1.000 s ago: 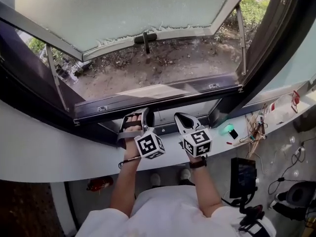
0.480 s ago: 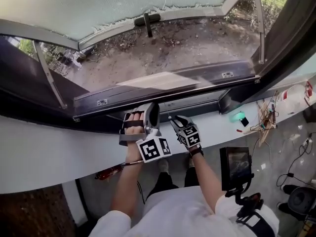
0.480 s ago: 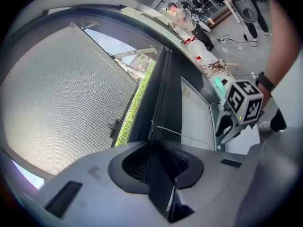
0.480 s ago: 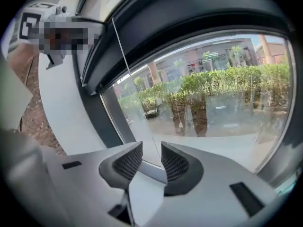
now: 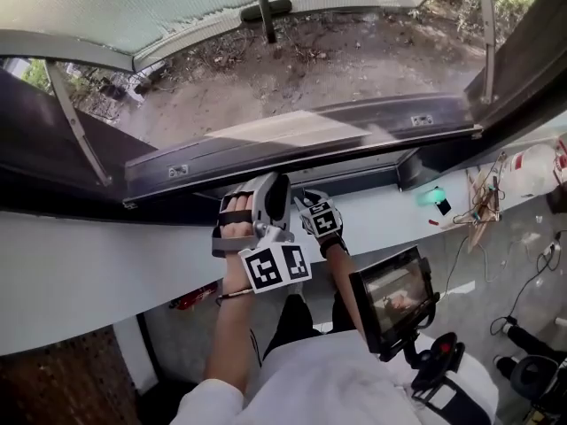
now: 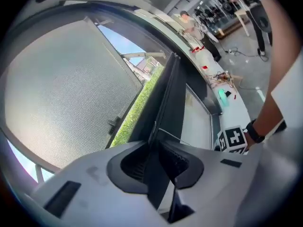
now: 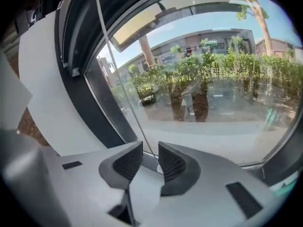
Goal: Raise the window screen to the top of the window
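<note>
Pinch on the window screen bar (image 6: 170, 103) — one side only
The left hand-held gripper (image 5: 273, 184), jaws just closed, clamps the dark bar; the right hand-held gripper (image 7: 150, 157), jaws just opened, stands spread — nothing between.

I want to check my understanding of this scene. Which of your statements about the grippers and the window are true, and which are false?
1. The left gripper is closed on a dark bar. True; its jaws have just been closing.
2. The right gripper grips that bar too. False: its jaws stand apart, having just opened, and press on nothing.
3. A green object lies on the white sill. True.
4. The window sash is shut. False: it is swung outward, with bare ground visible below it.
</note>
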### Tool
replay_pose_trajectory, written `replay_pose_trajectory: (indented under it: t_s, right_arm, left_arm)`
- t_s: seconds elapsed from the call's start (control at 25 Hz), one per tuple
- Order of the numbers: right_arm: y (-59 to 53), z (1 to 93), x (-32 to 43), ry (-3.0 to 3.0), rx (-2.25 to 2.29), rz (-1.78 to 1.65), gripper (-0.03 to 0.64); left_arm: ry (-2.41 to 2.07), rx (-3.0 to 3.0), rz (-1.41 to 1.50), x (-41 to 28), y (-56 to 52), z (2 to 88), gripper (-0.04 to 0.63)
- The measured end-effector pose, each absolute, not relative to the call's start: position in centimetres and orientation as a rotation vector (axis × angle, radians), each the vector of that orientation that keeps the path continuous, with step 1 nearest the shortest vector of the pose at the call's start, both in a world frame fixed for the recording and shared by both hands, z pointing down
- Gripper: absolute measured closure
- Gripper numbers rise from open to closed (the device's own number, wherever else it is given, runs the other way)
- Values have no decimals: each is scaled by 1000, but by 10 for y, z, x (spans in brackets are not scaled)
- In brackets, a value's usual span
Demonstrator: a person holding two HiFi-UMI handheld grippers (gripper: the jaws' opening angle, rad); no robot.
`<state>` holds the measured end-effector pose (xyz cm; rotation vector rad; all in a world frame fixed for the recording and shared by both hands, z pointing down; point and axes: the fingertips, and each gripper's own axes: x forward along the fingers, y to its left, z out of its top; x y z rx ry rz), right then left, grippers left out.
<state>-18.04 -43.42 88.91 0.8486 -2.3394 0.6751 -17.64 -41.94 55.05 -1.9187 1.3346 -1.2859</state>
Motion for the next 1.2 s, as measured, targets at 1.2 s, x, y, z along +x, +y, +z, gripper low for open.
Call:
replay_pose_trajectory:
  t_s: [1.2]
  right_arm:
    - [-429,862,-161,-2402,983,585,531]
  left_arm:
    - [1358,-1872,-1248,-177,-421,499,538]
